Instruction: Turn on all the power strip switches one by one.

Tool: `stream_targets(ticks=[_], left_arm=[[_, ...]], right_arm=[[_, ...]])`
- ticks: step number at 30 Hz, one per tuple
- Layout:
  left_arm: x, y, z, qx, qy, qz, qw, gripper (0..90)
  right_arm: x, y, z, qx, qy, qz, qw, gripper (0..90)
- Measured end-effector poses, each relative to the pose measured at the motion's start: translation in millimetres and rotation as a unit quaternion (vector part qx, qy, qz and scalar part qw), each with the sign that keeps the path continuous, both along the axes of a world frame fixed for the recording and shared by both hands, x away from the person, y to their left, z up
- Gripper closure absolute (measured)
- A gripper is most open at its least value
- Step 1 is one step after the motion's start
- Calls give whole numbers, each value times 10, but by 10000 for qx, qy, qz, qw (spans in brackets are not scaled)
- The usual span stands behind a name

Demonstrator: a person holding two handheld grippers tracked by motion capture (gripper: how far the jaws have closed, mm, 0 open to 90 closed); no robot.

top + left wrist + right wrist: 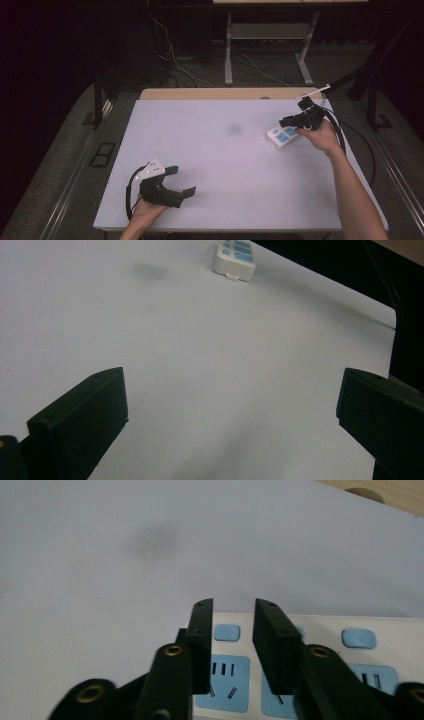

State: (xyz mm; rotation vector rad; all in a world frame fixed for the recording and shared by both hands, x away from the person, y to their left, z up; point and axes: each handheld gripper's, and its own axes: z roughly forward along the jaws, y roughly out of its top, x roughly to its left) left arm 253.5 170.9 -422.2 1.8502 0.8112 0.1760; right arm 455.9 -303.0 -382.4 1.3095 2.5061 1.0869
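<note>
Right gripper view: power strip point(320, 665) lies just beneath the right tongs point(233, 611).

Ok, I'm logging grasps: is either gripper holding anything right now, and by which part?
Nothing is held. The right gripper has its jaws narrow above the power strip, on its socket face, with the gap empty. The left gripper is open over the table.

A white power strip point(281, 136) with blue sockets and blue switches lies flat on the white table point(210, 165), near its far right edge, angled diagonally.
</note>
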Motion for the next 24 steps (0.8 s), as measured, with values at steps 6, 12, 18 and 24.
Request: stream_targets(ticks=[6, 12, 18, 24], left_arm=[[-2, 3, 4, -4, -17, -8, 10000, 0], [-4, 7, 4, -23, -21, -1, 10000, 0], [-3, 8, 4, -27, -21, -7, 10000, 0], [0, 6, 2, -12, -34, -21, 10000, 0]], right_arm=[[33, 65, -54, 56, 28, 52, 10000, 871], [55, 104, -105, 47, 53, 82, 9999, 896], [82, 128, -162, 50, 117, 87, 9999, 896], [111, 128, -229, 87, 249, 91, 9996, 896]])
